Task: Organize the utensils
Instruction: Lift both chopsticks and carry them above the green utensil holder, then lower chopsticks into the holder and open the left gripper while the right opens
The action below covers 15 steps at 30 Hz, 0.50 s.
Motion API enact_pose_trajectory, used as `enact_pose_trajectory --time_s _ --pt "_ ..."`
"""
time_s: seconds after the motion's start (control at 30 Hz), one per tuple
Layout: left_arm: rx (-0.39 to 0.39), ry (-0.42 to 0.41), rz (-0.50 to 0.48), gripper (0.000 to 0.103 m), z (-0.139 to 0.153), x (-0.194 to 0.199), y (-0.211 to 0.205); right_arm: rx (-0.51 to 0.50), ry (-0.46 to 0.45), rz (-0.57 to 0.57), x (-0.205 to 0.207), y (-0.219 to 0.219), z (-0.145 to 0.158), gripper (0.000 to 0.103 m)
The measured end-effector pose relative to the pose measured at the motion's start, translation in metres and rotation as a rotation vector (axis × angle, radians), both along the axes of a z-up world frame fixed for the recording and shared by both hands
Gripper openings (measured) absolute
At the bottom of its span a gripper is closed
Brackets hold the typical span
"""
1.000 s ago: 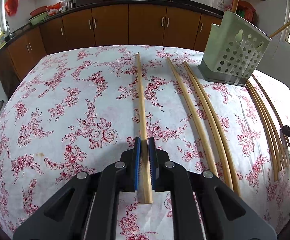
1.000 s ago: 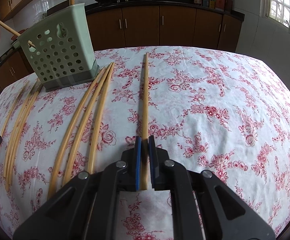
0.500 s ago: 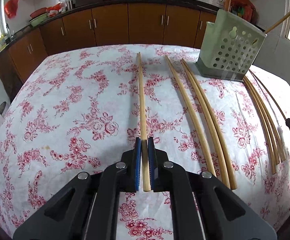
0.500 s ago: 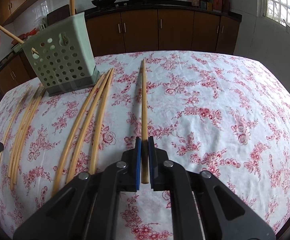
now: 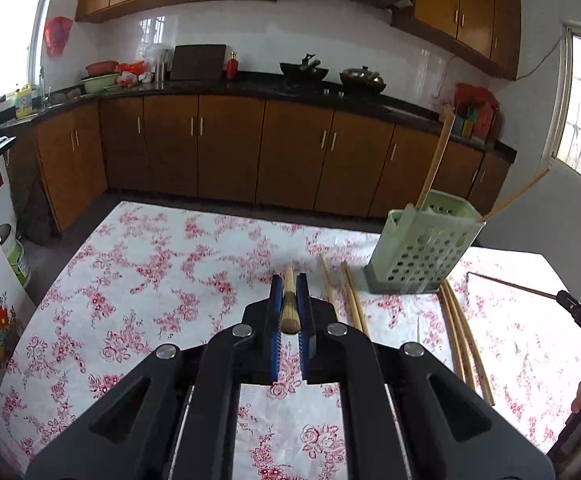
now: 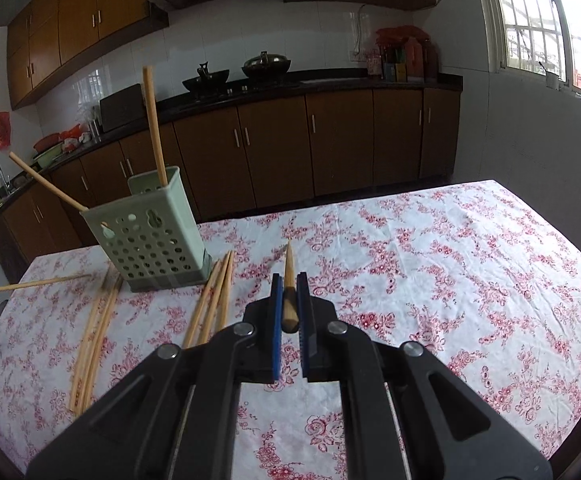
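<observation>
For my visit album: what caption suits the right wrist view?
Right gripper lifts one chopstick above the floral tablecloth, green holder nearby.

obstacle: green holder (image 6: 152, 236) | loose chopsticks (image 6: 214, 300) | free: bare cloth (image 6: 450, 260) rightward

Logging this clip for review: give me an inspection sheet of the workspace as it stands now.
Surface: floral tablecloth, wrinkled.
Job's things: green holder with two chopsticks standing in it; loose chopsticks lying beside it on both sides.
Clutter: nothing seen on the table.
Grippers: left gripper shut on a chopstick; right gripper shut on another chopstick; both raised off the cloth.
Cables: nothing seen.
Surroundings: brown cabinets, woks on the stove, windows.
</observation>
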State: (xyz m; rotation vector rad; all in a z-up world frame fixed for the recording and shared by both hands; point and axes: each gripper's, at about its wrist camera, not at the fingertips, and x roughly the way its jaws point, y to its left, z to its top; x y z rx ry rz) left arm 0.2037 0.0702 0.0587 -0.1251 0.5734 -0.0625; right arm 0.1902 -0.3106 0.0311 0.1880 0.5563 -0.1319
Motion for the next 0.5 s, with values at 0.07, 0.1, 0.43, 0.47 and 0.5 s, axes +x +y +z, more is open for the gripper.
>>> enact_pose_trajectory --time_s 0.07,0.1,0.43,0.47,0.5 --pt "-0.013 -0.03 0.003 0.007 0.01 -0.003 0.001 0.003 -0.029 -0.002 -0.003 -0.001 0.009 0.008" --pt "-0.019 -0.047 0.006 0.007 0.016 -0.004 0.001 0.005 -0.045 -0.002 -0.004 -0.001 0.013 0.008" --pt "-0.012 -0.107 0.007 0.007 0.035 -0.004 0.001 0.002 -0.118 0.004 -0.006 -0.001 0.039 0.008" --pt "-0.01 -0.109 0.005 0.007 0.037 -0.003 0.001 0.003 -0.125 0.007 -0.006 -0.001 0.042 0.008" --pt "-0.01 -0.112 0.004 0.007 0.039 -0.003 0.001 0.008 -0.136 0.015 -0.005 0.0 0.049 0.008"
